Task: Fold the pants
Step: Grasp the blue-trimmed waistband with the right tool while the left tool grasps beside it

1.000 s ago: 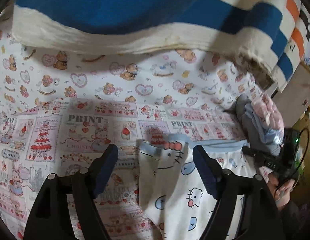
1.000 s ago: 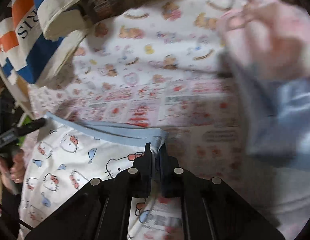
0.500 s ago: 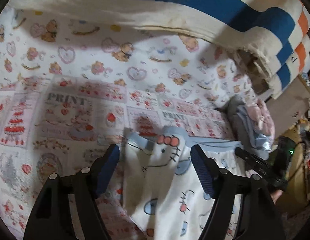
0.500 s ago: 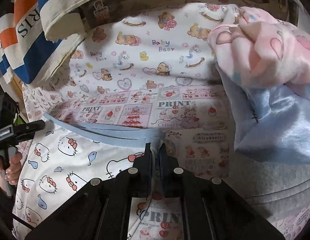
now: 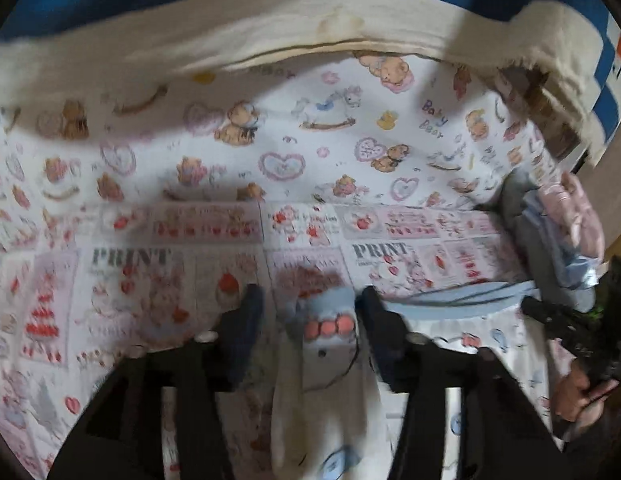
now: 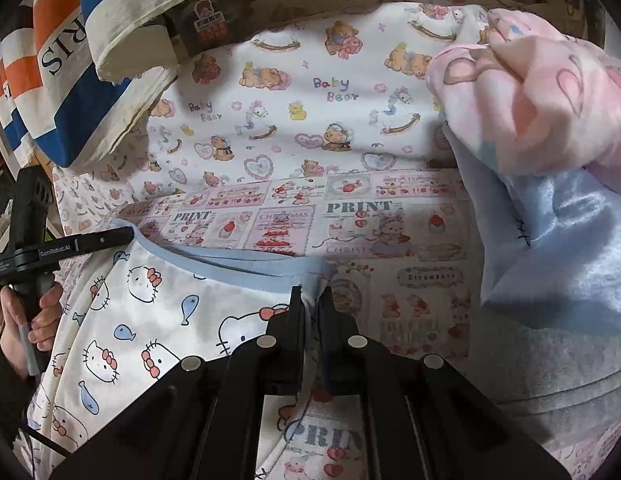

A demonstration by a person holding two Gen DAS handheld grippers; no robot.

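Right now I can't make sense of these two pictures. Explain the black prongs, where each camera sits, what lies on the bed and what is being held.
No robot here: a person holds a two-finger gripper in each hand, each with a fisheye camera looking along its fingers.

In the left wrist view, the left gripper has a bunched corner of the cat-print pants between its fingers. Its jaws have just been closing, but gaps still show beside the cloth, so no grip yet.

In the right wrist view, the right gripper is shut on the pants' blue waistband. At its left edge, a hand holds the other tool.

Everything lies on a bear-print sheet. A pile of pink and blue clothes sits to the right, and a striped blanket is at the back.
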